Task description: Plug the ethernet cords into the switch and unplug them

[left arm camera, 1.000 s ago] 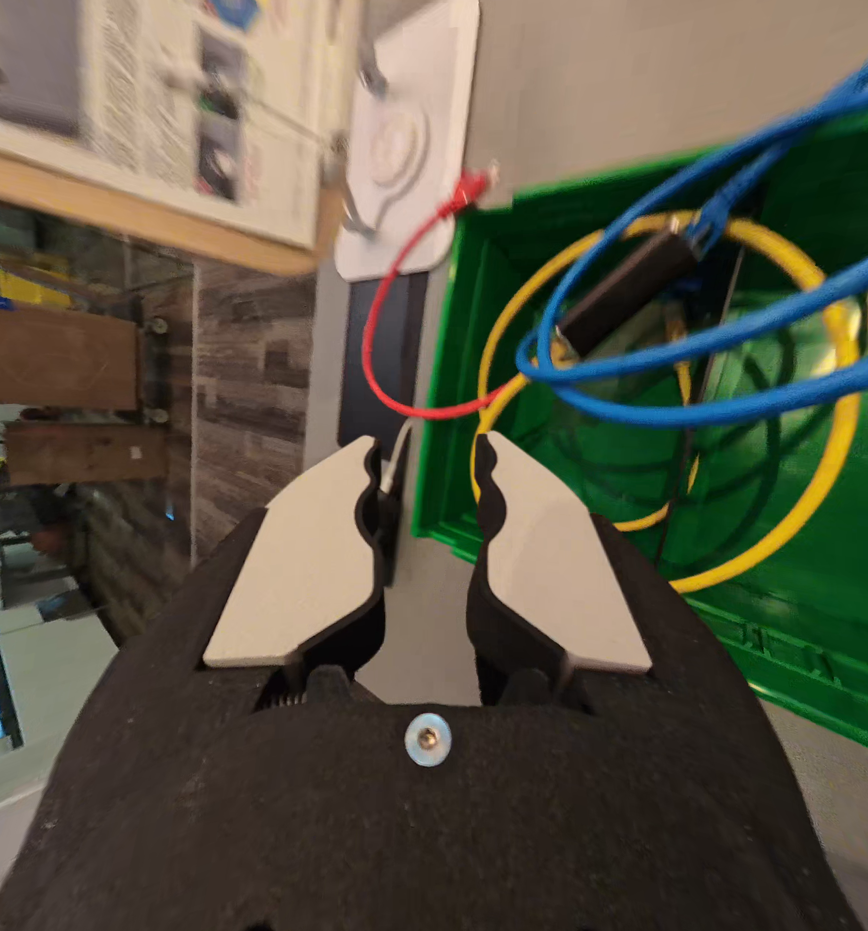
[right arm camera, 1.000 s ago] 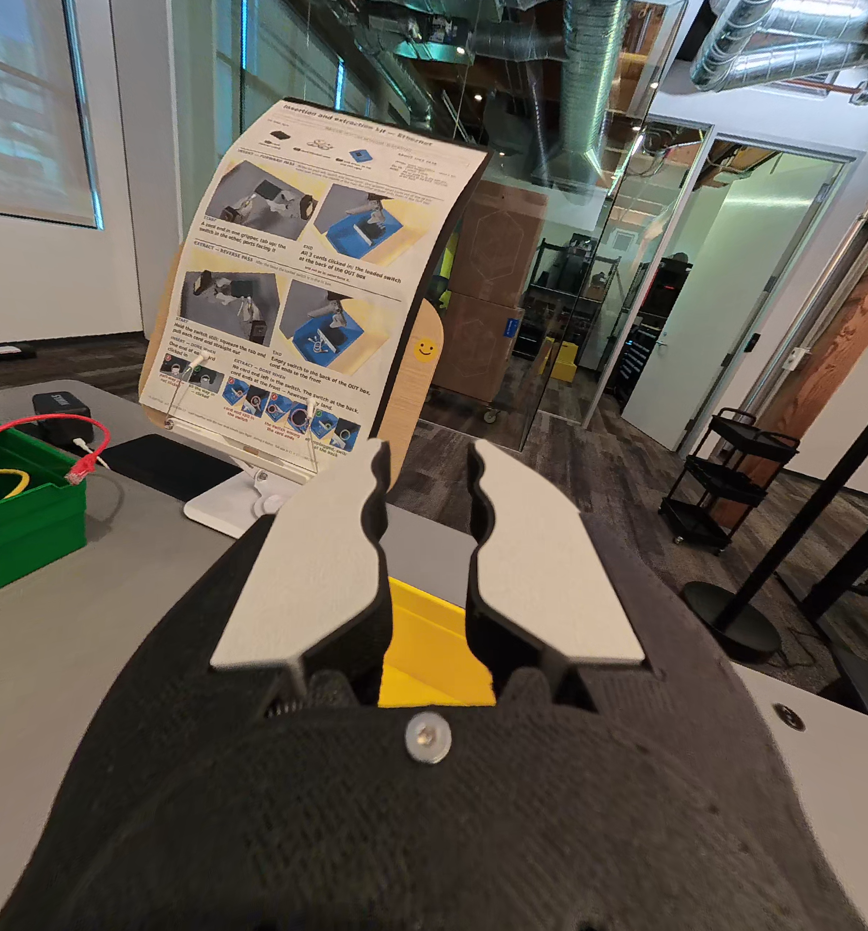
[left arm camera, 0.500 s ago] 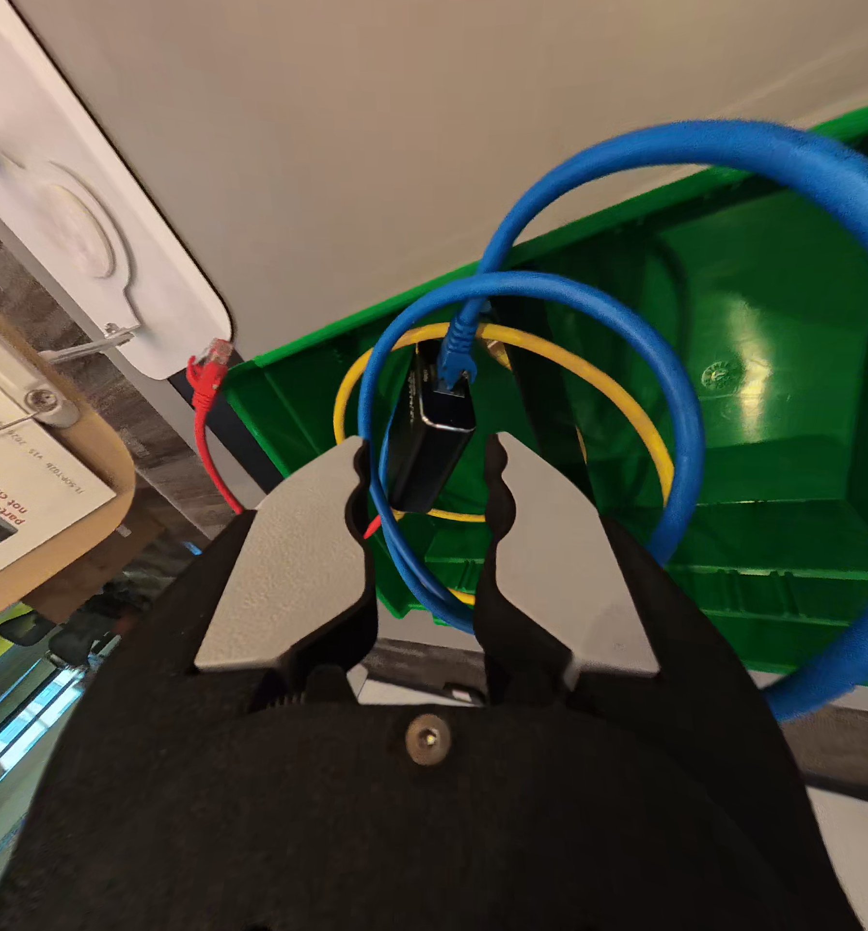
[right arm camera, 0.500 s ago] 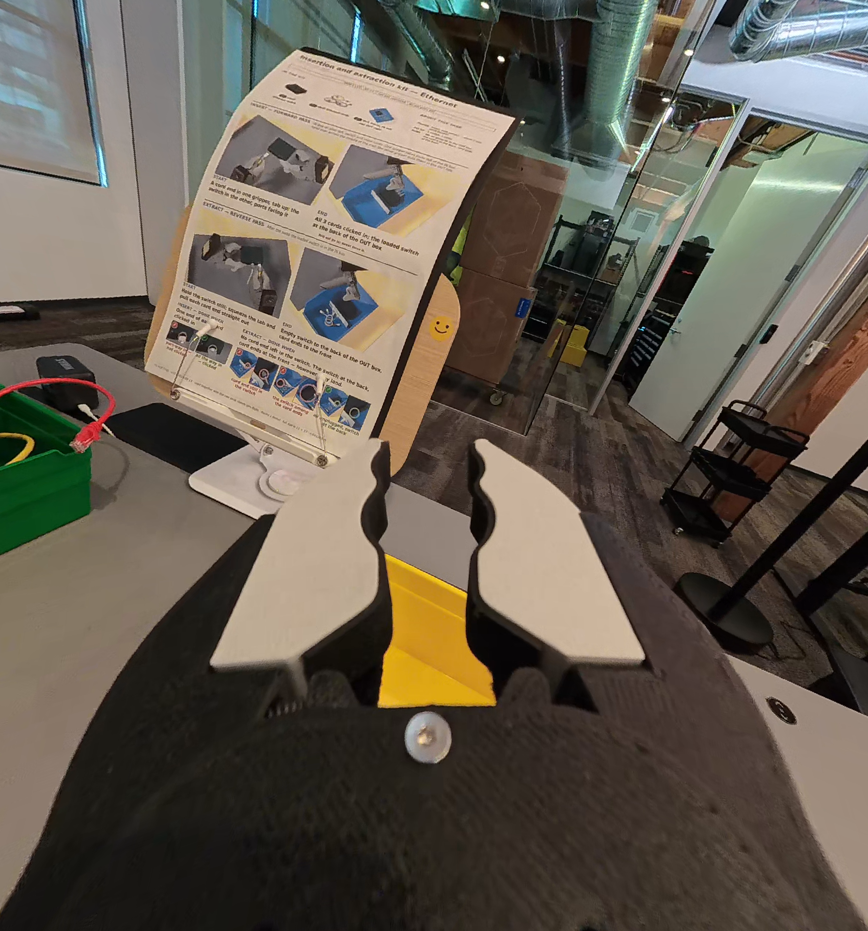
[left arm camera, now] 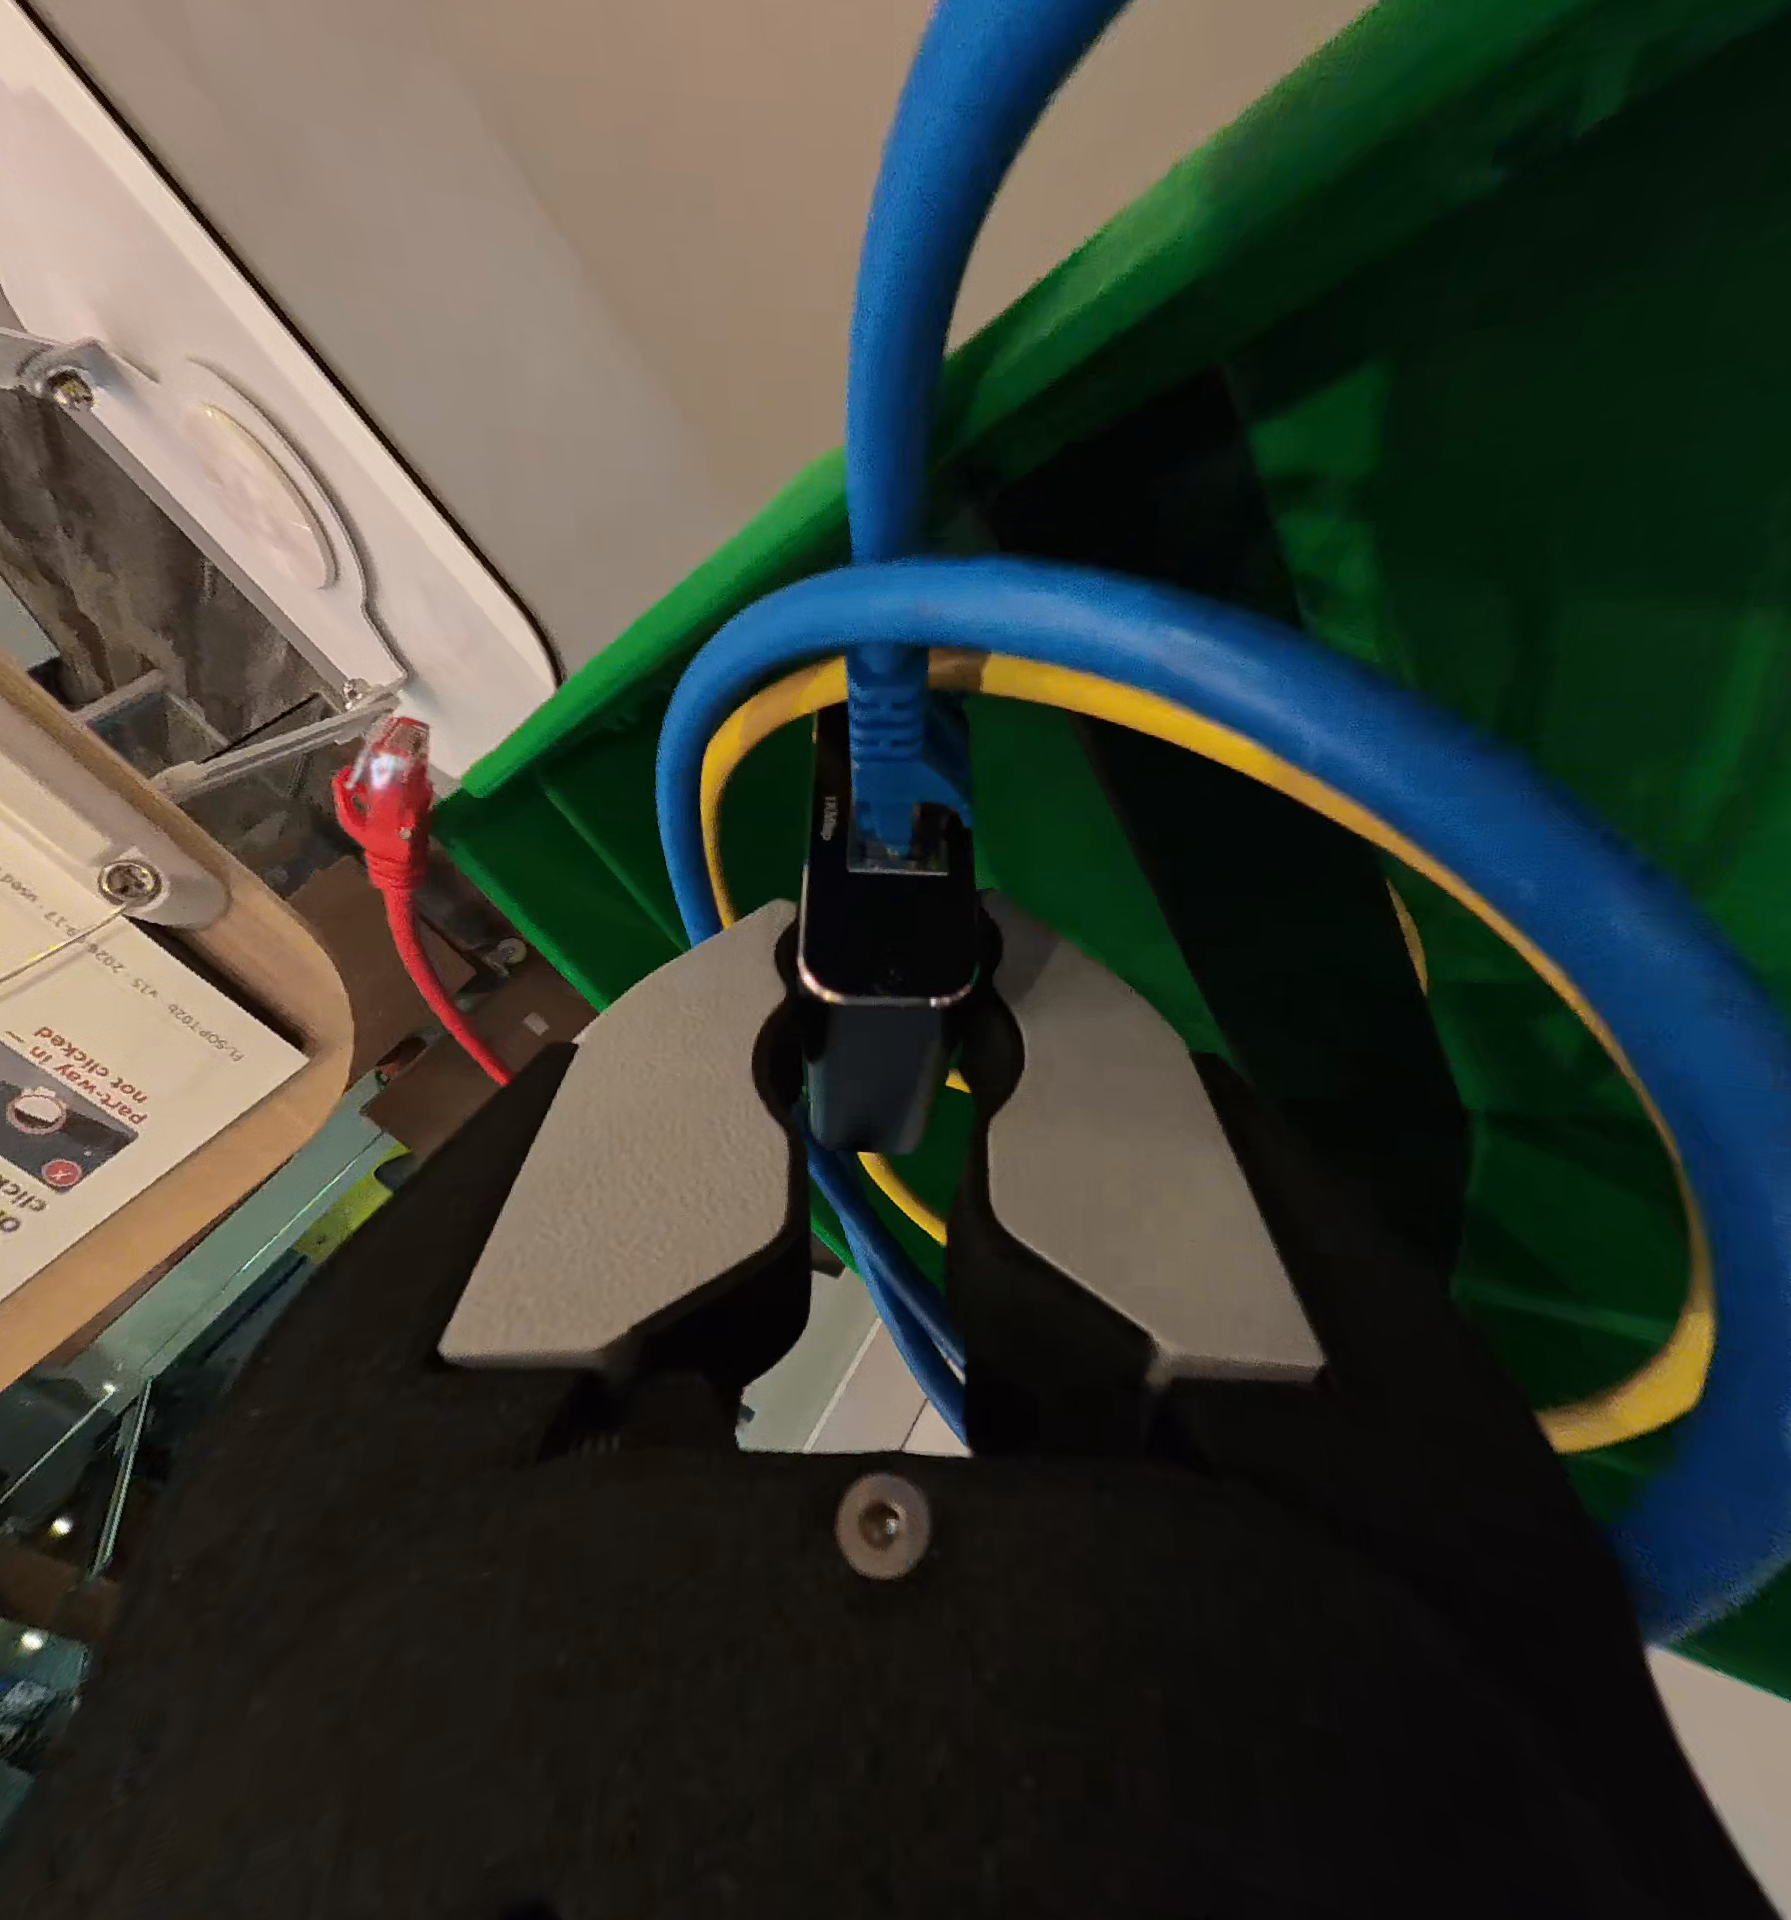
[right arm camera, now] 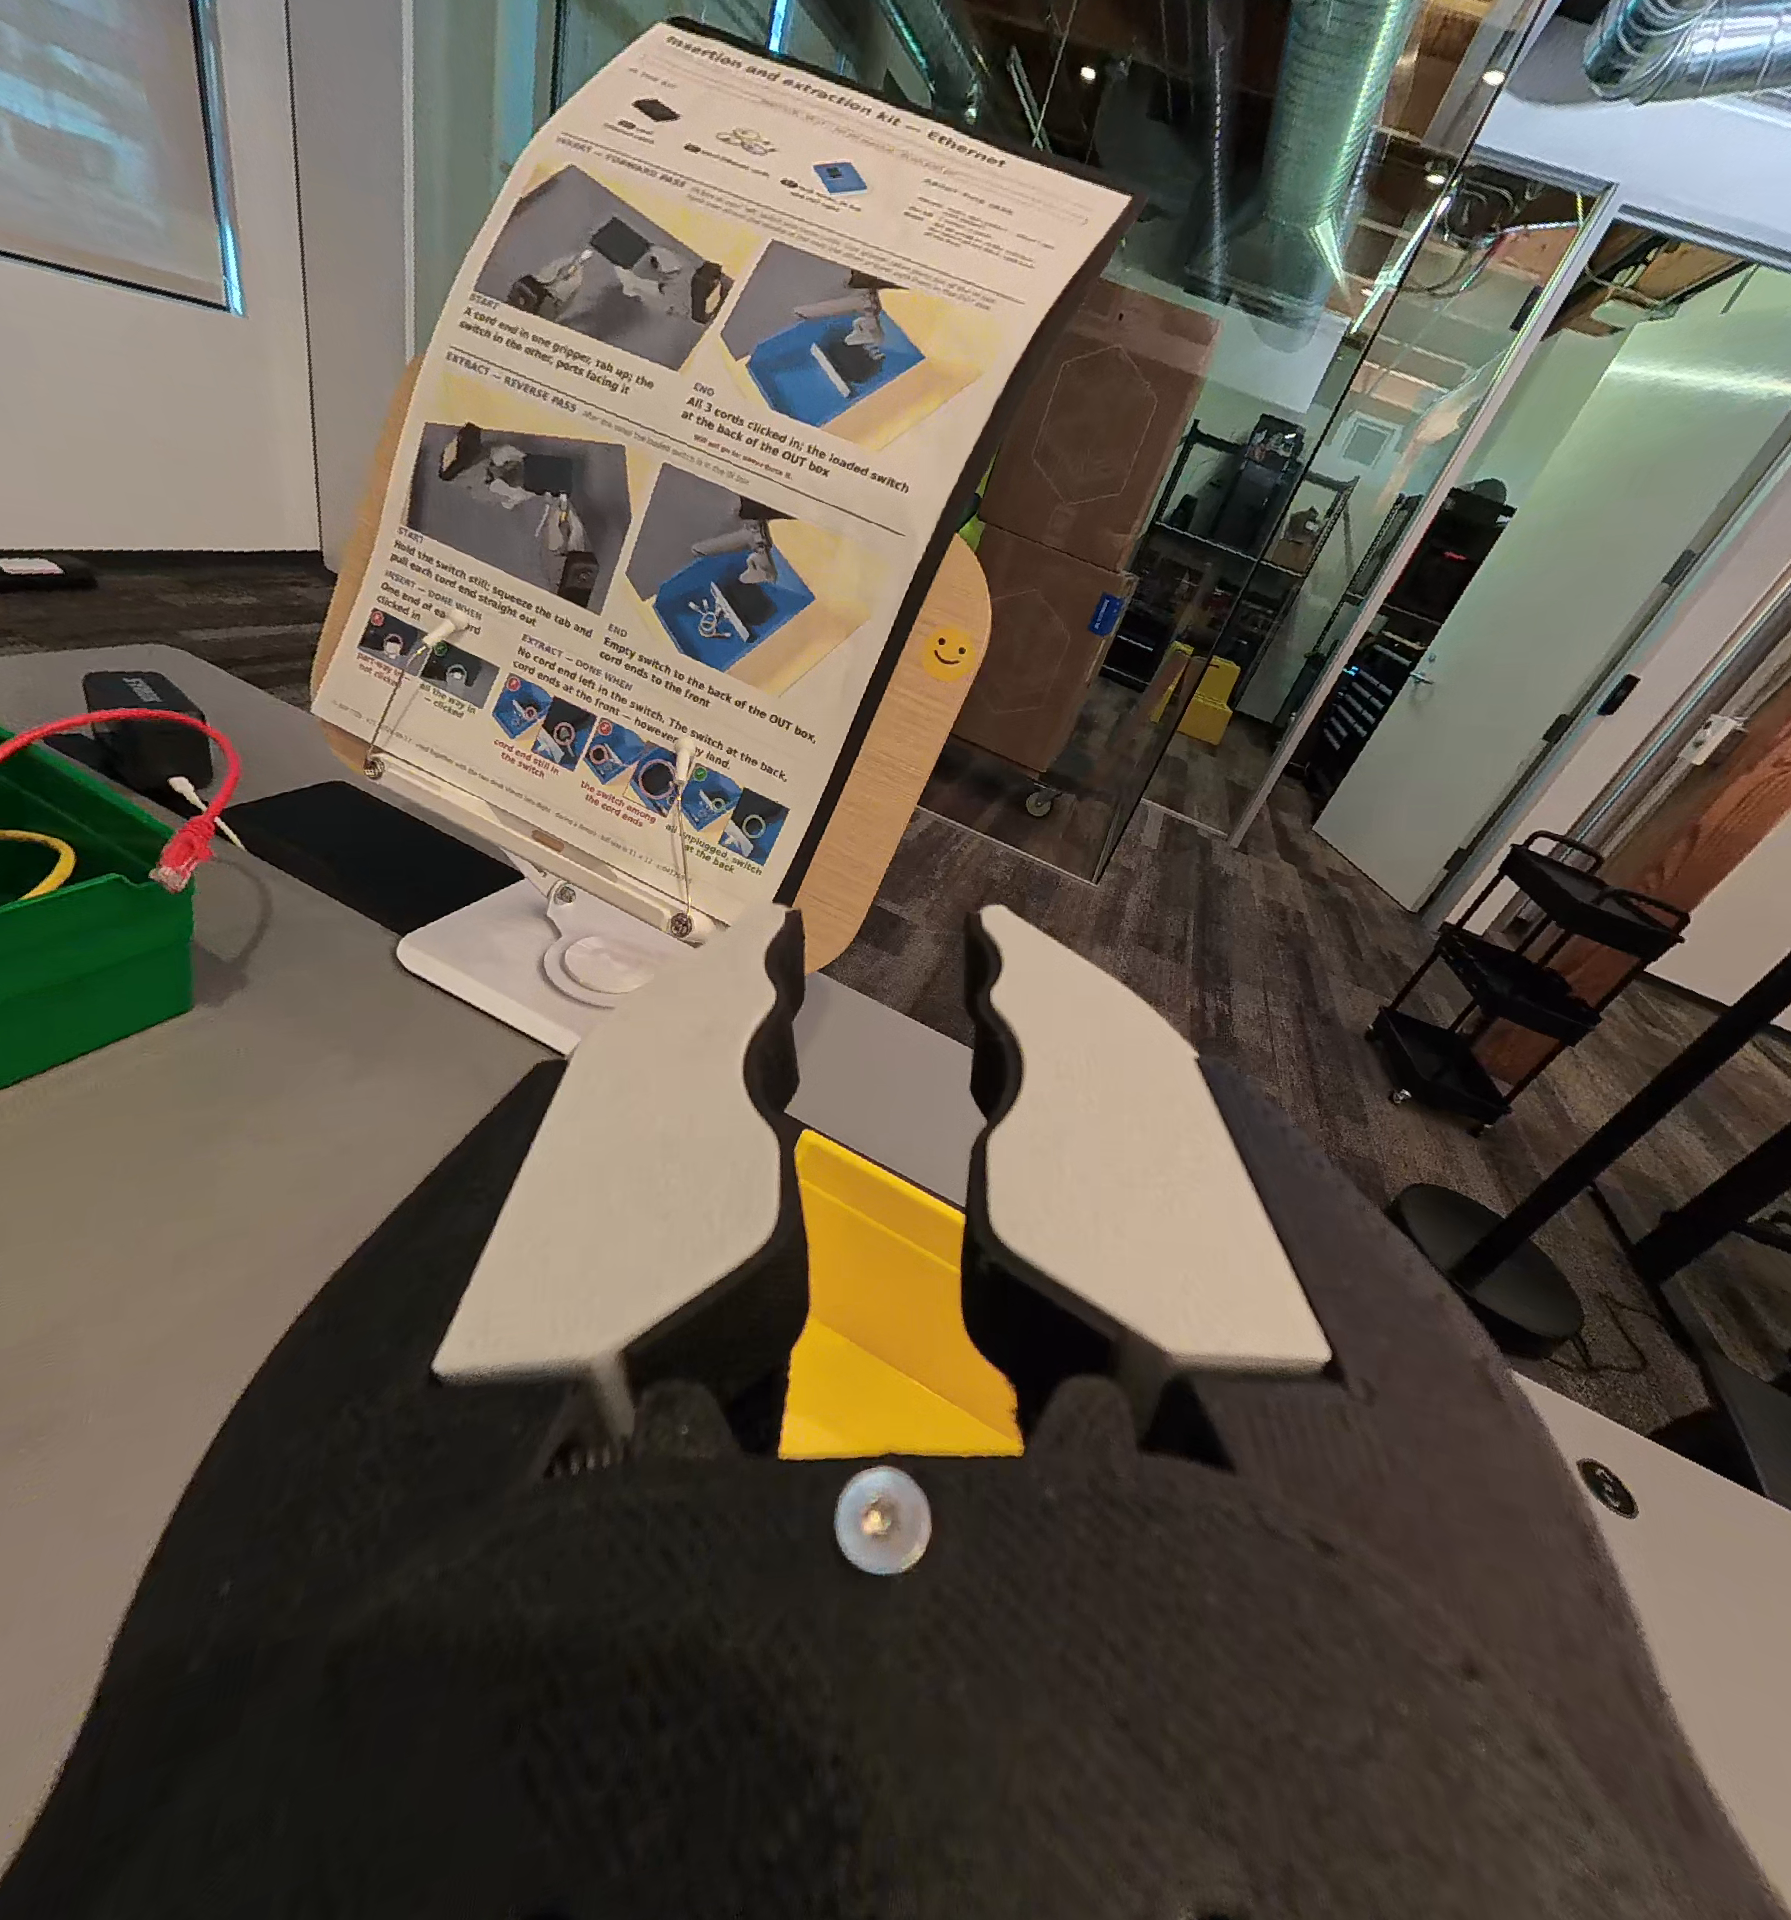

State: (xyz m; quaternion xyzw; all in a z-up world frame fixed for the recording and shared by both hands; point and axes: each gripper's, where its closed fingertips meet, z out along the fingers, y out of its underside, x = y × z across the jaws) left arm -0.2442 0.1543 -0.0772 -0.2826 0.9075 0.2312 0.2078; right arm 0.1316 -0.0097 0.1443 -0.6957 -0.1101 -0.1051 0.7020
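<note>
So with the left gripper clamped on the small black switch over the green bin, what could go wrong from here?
1. The left gripper pinches only the near end of the small black switch, so it may twist or slip when a plug is pulled.
2. The thick blue ethernet cord, plugged in, loops round the thin yellow cord; lifting may drag both out of the green plastic bin.
3. The right gripper is open and far off.

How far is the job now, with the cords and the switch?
Done: a blue cord is plugged into the switch. In hand: the left gripper is shut on the switch, above the green bin. Left: the red cord hangs free; the right gripper is open and holds nothing.
</note>
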